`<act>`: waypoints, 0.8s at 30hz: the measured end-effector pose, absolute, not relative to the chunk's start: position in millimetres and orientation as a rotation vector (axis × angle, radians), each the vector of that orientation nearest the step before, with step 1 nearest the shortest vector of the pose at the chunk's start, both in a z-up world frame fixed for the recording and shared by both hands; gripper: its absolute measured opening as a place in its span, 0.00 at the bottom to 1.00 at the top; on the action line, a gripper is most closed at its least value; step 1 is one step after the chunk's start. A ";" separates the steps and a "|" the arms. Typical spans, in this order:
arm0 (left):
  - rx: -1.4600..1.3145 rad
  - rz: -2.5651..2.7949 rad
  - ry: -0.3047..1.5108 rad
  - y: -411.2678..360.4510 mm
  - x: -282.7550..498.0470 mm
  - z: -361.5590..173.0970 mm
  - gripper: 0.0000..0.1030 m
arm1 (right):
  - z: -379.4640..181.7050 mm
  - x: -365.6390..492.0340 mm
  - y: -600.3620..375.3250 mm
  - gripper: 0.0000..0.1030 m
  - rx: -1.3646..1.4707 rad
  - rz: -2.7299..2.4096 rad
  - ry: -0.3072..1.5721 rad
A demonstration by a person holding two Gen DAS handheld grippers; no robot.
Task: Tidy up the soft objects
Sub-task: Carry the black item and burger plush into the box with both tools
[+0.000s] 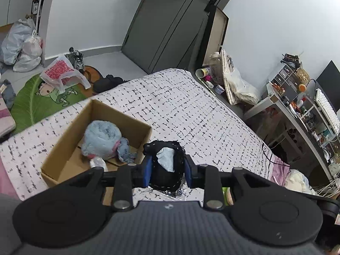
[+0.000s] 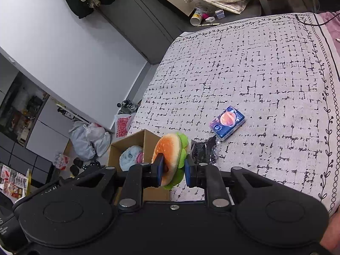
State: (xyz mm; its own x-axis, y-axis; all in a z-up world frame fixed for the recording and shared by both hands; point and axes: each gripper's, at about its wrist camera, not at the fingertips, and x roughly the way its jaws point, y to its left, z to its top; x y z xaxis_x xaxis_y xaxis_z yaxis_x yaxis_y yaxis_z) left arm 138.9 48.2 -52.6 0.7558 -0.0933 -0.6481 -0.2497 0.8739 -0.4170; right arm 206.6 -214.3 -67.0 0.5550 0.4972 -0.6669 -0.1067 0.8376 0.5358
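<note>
My left gripper [image 1: 167, 171] is shut on a black soft toy [image 1: 166, 165] with a pale blue patch, held above the bed just right of an open cardboard box [image 1: 63, 148]. A blue fluffy plush [image 1: 104, 140] lies inside the box. My right gripper [image 2: 173, 170] is shut on a plush burger [image 2: 170, 159] with an orange bun and green lettuce, held on edge above the bed beside the box [image 2: 146, 140]. The blue plush [image 2: 130, 157] shows in the box there too.
The bed has a white cover with black dashes [image 1: 180, 106]. A blue printed packet [image 2: 227, 122] and a crumpled black wrapper [image 2: 204, 150] lie on it. A cluttered desk [image 1: 297, 110] stands right of the bed. Bags [image 1: 21, 42] and a green rug [image 1: 42, 97] are on the floor.
</note>
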 end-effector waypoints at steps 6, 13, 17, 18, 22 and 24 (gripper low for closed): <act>-0.520 0.082 0.721 62.4 140.7 -53.4 0.29 | -61.2 203.7 -195.4 0.19 0.435 0.364 0.902; -0.530 0.105 0.749 83.0 148.0 -66.2 0.29 | -60.9 205.7 -170.9 0.19 0.397 0.362 0.896; -0.527 0.118 0.767 94.8 152.8 -72.4 0.29 | -64.4 211.5 -158.5 0.20 0.394 0.371 0.906; -0.529 0.123 0.773 99.0 154.5 -74.4 0.29 | -65.2 213.5 -155.1 0.20 0.395 0.373 0.909; -0.532 0.156 0.792 114.5 160.0 -81.1 0.30 | -69.3 220.9 -140.9 0.20 0.395 0.387 0.922; -0.535 0.175 0.804 123.5 163.7 -86.0 0.30 | -72.3 224.2 -134.6 0.20 0.394 0.396 0.929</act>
